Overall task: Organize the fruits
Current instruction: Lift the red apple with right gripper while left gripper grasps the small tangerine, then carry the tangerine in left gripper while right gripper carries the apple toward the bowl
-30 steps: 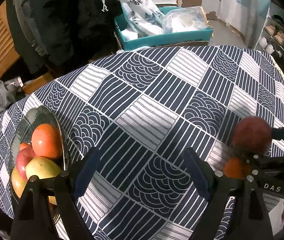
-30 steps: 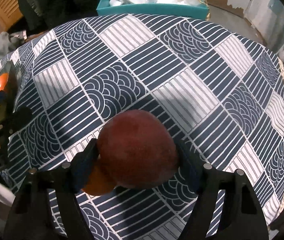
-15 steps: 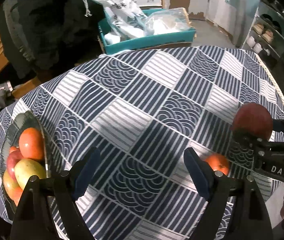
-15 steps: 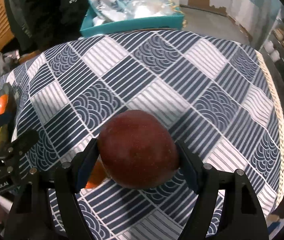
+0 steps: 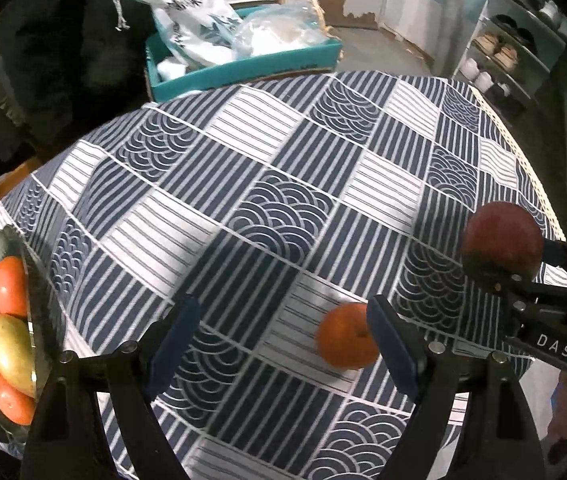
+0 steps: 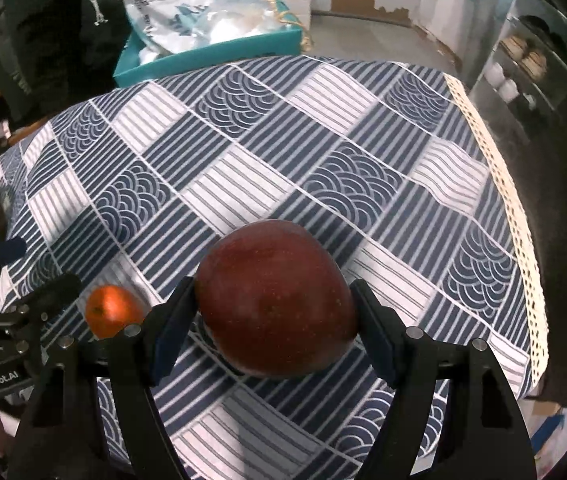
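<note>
My right gripper point(image 6: 273, 320) is shut on a big dark red apple point(image 6: 273, 300) and holds it above the patterned tablecloth; the apple also shows at the right of the left wrist view point(image 5: 501, 240). A small orange point(image 5: 345, 336) lies on the cloth just inside my left gripper's right finger; it also shows in the right wrist view point(image 6: 111, 310). My left gripper point(image 5: 283, 336) is open and empty. A glass bowl point(image 5: 39, 280) at the far left holds several fruits, red, orange and yellow-green.
The round table wears a navy and white cloth point(image 5: 283, 184) with a lace edge point(image 6: 499, 184) at the right. Behind the table stands a teal box point(image 5: 243, 68) with white bags. A shoe rack point(image 5: 515, 52) stands at the right.
My right gripper has lifted the apple up off the cloth, uncovering the orange beneath it. My left gripper has swung right, so the bowl sits farther left and the orange is near its right finger.
</note>
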The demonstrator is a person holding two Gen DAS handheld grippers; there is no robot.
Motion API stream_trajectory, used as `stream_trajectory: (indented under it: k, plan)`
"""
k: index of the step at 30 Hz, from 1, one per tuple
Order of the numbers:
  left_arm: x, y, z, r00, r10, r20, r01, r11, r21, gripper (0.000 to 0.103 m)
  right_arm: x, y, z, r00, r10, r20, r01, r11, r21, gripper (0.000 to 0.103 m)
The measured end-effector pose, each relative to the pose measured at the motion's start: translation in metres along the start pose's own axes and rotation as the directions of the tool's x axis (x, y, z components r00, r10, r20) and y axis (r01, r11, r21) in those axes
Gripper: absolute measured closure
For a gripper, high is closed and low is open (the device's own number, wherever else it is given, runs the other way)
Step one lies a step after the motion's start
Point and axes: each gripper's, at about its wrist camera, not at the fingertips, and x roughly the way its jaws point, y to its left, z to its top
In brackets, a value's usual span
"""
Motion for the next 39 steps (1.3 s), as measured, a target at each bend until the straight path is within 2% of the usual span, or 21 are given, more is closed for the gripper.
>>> stream_trajectory:
  k: [5, 8, 20, 22, 25, 28, 29, 33, 39]
  plan:
    - [0.009, -0.010, -0.003, 0.999, -0.023, -0.025, 0.023, 1.000, 0.004, 0.016, -0.001, -0.011, -0.004, 1.000, -0.008, 0.001, 0.008, 1.000, 0.023, 0.026]
    - [0.015, -0.015, -0.006, 0.999, -0.009, -0.037, 0.009, 1.000, 0.021, 0.016, -0.001, -0.016, -0.007, 1.000, -0.001, 0.000, 0.001, 0.999, 0.037, 0.026]
    - [0.039, -0.032, -0.015, 0.996, -0.020, -0.089, 0.026, 0.997, 0.066, 0.017, 0.005, -0.027, -0.011, 1.000, 0.012, -0.014, -0.011, 0.998, 0.063, 0.026]
    - [0.039, -0.032, -0.016, 0.996, -0.022, -0.085, 0.027, 0.998, 0.064, 0.020, 0.005, -0.027, -0.011, 1.000, 0.014, -0.017, -0.013, 0.998, 0.063, 0.026]
    - [0.042, -0.031, -0.016, 0.995, -0.031, -0.095, 0.037, 0.997, 0.065, 0.035, 0.006, -0.026, -0.011, 1.000, 0.018, -0.018, -0.016, 0.998, 0.062, 0.026]
    - [0.041, -0.031, -0.017, 0.992, -0.077, -0.100, 0.083, 0.995, 0.063, 0.048, 0.007, -0.023, -0.009, 1.000, 0.022, -0.017, -0.021, 0.998, 0.060, 0.026]
    - [0.040, -0.032, -0.017, 0.990, -0.097, -0.102, 0.104, 0.993, 0.063, 0.055, 0.007, -0.023, -0.009, 1.000, 0.023, -0.016, -0.022, 0.998, 0.059, 0.026]
    - [0.036, -0.037, -0.019, 0.994, -0.073, -0.087, 0.082, 0.992, 0.100, 0.058, 0.006, -0.019, -0.008, 1.000, 0.027, -0.011, -0.027, 0.998, 0.050, 0.026]
    - [0.021, -0.031, -0.016, 0.998, -0.050, -0.040, 0.054, 0.994, 0.096, 0.058, -0.003, -0.013, -0.004, 1.000, 0.022, 0.018, -0.022, 0.999, 0.029, 0.026]
